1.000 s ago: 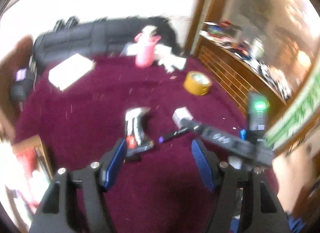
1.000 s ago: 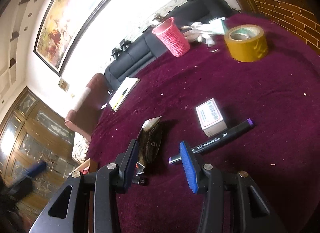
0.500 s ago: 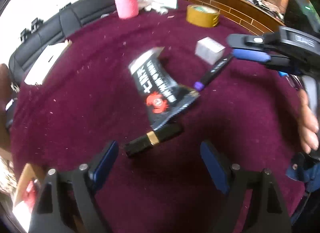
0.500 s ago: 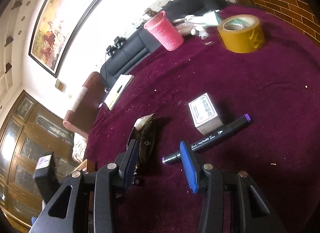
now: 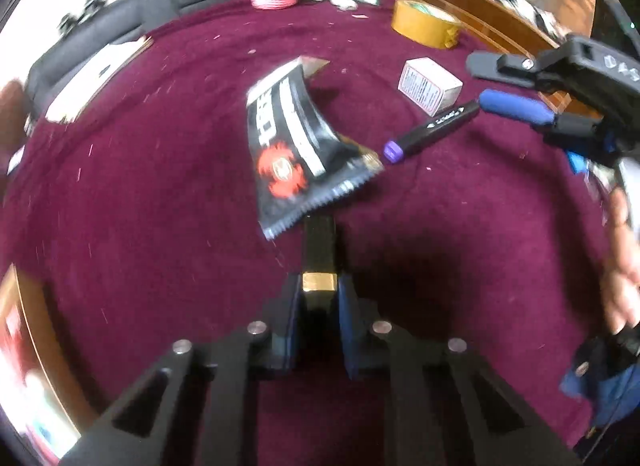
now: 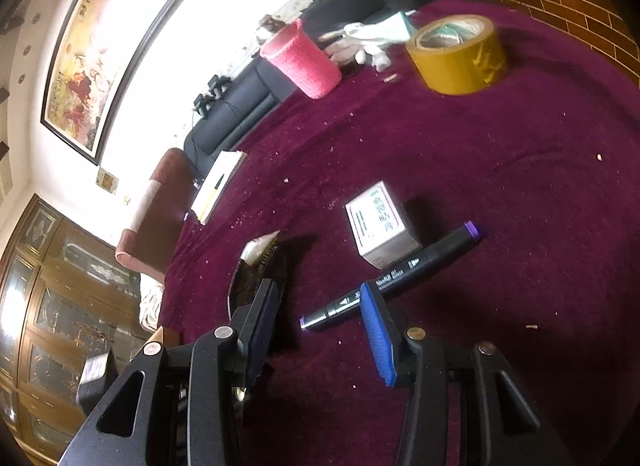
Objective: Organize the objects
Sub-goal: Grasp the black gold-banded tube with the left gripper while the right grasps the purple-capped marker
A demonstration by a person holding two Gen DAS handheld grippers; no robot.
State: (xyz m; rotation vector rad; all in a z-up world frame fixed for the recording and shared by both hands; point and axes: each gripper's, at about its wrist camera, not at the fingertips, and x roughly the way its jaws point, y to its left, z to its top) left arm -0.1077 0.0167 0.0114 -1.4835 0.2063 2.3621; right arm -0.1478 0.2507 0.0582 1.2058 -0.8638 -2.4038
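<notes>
My left gripper points down at the maroon cloth, and its jaws are closing with the blue pads pressing a black lipstick tube with a gold band. The tube's far end lies under a black snack sachet. A black marker with a purple cap lies to the right, beside a small white box. My right gripper hovers open just above the marker, nothing between its fingers; it also shows at the right of the left wrist view.
A yellow tape roll and a pink knitted cup stand at the far side. A white notebook lies at the left edge near a black sofa. A person's hand holds the right gripper.
My left gripper has come down over the lipstick tube, opened wide, then shut on it. The right gripper has stayed almost still above the marker.
</notes>
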